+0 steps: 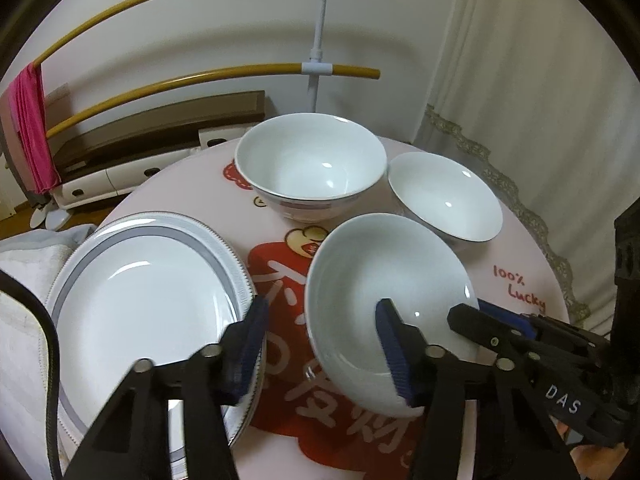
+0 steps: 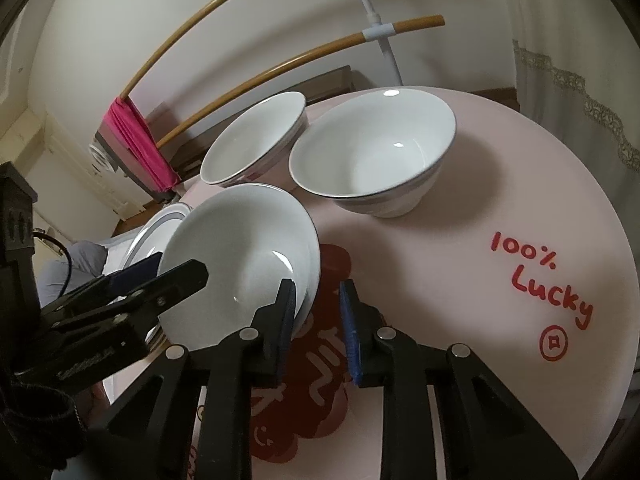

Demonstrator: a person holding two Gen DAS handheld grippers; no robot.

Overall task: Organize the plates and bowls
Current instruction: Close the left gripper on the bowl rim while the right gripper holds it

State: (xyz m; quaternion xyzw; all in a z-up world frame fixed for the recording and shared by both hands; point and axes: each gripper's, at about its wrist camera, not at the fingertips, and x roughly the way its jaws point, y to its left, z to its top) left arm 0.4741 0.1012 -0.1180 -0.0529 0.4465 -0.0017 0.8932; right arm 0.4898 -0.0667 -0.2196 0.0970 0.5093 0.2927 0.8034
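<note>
Glossy round bowl (image 1: 372, 300) (smooth porcelain)

Home interior, living or bedroom area. Cues: round table (image 1: 532, 248) with cartoon "100% Lucky" print, clothes drying rack (image 1: 320, 24) carrying a pink towel (image 1: 32, 128), lace-trimmed curtain (image 1: 520, 100), low wood-topped cabinet (image 1: 160, 140) against the wall.

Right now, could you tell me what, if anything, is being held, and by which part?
Nothing is clamped: the tilted shallow bowl's opposite rims sit between the open fingers of the left gripper and right gripper, with gaps showing.
</note>
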